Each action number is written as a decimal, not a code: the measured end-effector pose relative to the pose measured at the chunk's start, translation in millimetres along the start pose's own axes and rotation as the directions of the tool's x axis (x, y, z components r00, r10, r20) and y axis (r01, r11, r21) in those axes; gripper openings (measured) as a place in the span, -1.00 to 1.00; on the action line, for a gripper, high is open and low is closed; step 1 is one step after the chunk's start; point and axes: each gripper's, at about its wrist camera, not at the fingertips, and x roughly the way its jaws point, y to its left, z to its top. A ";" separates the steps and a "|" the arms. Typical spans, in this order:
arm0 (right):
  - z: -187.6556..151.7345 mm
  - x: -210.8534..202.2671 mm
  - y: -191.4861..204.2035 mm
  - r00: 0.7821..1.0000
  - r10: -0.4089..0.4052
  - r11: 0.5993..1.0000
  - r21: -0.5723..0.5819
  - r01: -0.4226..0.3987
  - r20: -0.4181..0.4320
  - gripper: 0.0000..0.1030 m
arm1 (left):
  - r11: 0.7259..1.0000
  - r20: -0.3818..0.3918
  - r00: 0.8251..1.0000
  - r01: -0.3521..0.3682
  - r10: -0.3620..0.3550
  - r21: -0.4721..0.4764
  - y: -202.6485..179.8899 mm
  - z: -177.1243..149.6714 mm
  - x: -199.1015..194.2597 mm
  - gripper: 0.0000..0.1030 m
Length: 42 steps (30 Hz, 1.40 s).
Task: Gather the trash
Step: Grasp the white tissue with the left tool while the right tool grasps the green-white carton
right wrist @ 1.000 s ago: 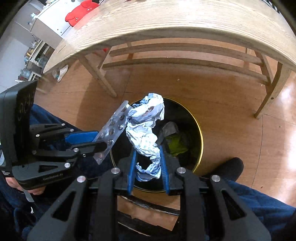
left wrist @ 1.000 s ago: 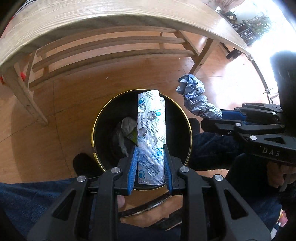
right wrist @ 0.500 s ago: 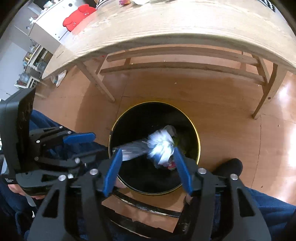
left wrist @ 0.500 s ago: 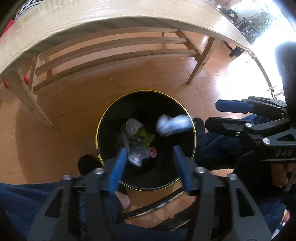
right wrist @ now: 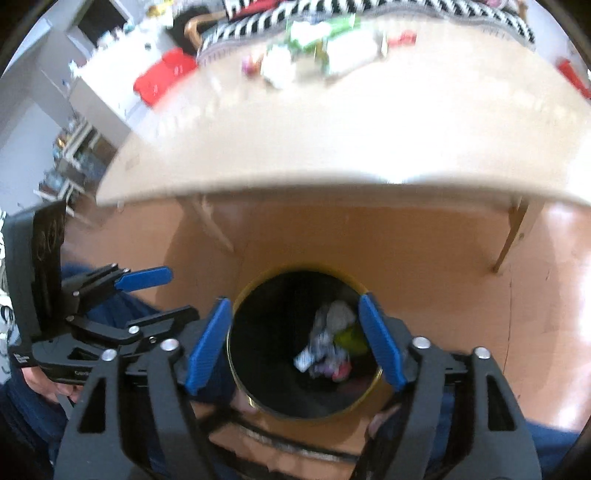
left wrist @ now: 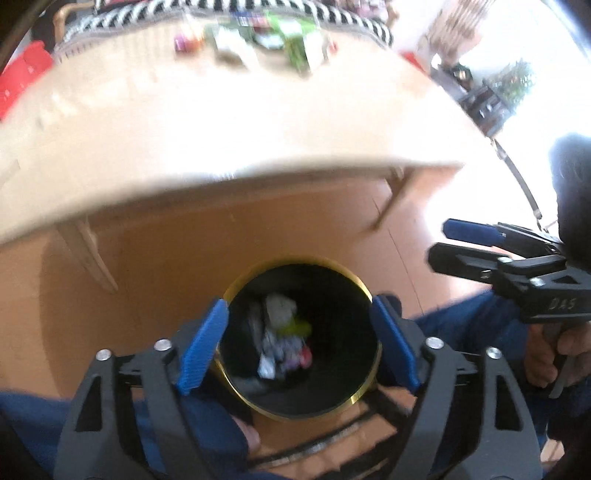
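A black trash bin with a gold rim (left wrist: 364, 291) (right wrist: 371, 293) stands on the wooden floor below both grippers. Crumpled wrappers and foil (left wrist: 280, 339) (right wrist: 328, 347) lie at its bottom. My left gripper (left wrist: 297, 345) hangs over the bin, its jaws opening wide, nothing between the blue pads. My right gripper (right wrist: 293, 341) is likewise above the bin, jaws opening, nothing in them. Each gripper also shows from the side in the other's view: the right gripper (left wrist: 458, 240) and the left gripper (right wrist: 166, 291). More trash (left wrist: 280, 40) (right wrist: 314, 48) lies blurred on the wooden table.
The wooden table (left wrist: 221, 136) (right wrist: 351, 140) juts out above the bin, its legs (left wrist: 88, 251) (right wrist: 513, 236) on the floor. A person's legs in blue trousers (left wrist: 476, 325) flank the bin. A striped cloth (right wrist: 332, 11) lies at the table's far side.
Both grippers let go: the blister pack and the crumpled foil fell into the bin. Jaws spread wide and both grippers rose and tilted up, so the tabletop came into view.
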 end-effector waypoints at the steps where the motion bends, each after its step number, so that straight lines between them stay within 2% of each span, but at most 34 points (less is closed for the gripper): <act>1: 9.4 -3.6 -0.3 1.000 -0.004 1.000 0.004 0.004 0.017 0.46 | 1.000 0.021 1.000 -0.020 0.021 -0.006 4.1 16.9 -6.1 0.54; 4: 52.6 -14.4 -9.8 0.996 -0.014 0.999 0.045 0.010 0.084 0.51 | 0.998 0.092 0.994 -0.049 0.051 -0.029 11.7 61.0 -18.8 0.65; 7: 97.2 -13.7 -24.9 0.989 -0.034 0.993 0.113 0.018 0.141 0.51 | 0.991 0.144 0.982 -0.113 0.122 -0.070 20.2 111.8 -18.6 0.68; 12: 167.8 17.2 -58.1 0.987 -0.032 0.971 0.240 -0.007 0.160 0.51 | 0.974 0.180 0.966 -0.155 0.184 -0.163 40.0 186.6 11.9 0.68; 14: 189.6 35.2 -69.6 0.989 -0.004 0.955 0.293 -0.039 0.146 0.51 | 0.965 0.179 0.960 -0.181 0.216 -0.190 47.6 201.7 27.2 0.68; 17: 206.4 59.4 -87.1 0.993 0.006 0.937 0.345 -0.048 0.122 0.51 | 0.958 0.139 0.970 -0.161 0.198 -0.237 60.8 218.3 52.9 0.68; 20: 218.6 81.1 -98.3 0.994 0.016 0.920 0.387 -0.056 0.105 0.51 | 0.942 0.097 0.968 -0.199 0.232 -0.269 71.7 223.6 77.4 0.69; 22: 223.4 91.6 -103.5 0.994 0.041 0.910 0.406 -0.078 0.098 0.51 | 0.944 0.128 0.959 -0.215 0.253 -0.252 69.3 231.1 79.6 0.69; 25: 229.8 105.4 -101.6 0.995 0.051 0.911 0.405 -0.079 0.081 0.49 | 0.953 0.145 0.962 -0.196 0.233 -0.233 66.3 238.9 84.4 0.69; 26: 232.8 107.8 -99.9 0.995 0.041 0.914 0.398 -0.073 0.089 0.42 | 0.951 0.141 0.961 -0.201 0.238 -0.234 67.5 239.8 87.9 0.68; 28: 239.6 113.2 -96.2 0.996 0.021 0.924 0.379 -0.052 0.084 0.25 | 0.950 0.150 0.954 -0.223 0.259 -0.220 66.0 241.1 91.1 0.50; 30: 243.2 117.5 -94.2 0.996 0.025 0.926 0.374 -0.054 0.083 -0.02 | 0.949 0.157 0.948 -0.247 0.278 -0.195 61.8 241.7 91.1 0.03; 31: 244.0 118.4 -92.9 0.997 0.022 0.929 0.367 -0.050 0.081 -0.04 | 0.955 0.161 0.951 -0.232 0.263 -0.188 60.8 240.7 89.4 -0.09; 32: 243.6 119.3 -89.5 0.997 0.012 0.934 0.355 -0.040 0.081 -0.07 | 0.958 0.161 0.955 -0.217 0.247 -0.188 60.5 239.9 88.8 -0.43; 34: 241.9 116.0 -85.4 0.996 0.012 0.939 0.342 -0.042 0.090 -0.19 | 0.960 0.152 0.959 -0.211 0.240 -0.184 59.3 240.9 87.6 -0.50; 36: 239.9 107.2 -80.6 0.994 0.009 0.944 0.328 -0.045 0.111 -0.19 | 0.965 0.157 0.962 -0.197 0.224 -0.175 58.4 239.0 84.2 -0.60; 42: 231.4 79.3 -68.4 0.987 0.002 0.959 0.281 -0.048 0.162 -0.19 | 0.972 0.176 0.961 -0.189 0.213 -0.140 56.5 220.6 60.2 -0.62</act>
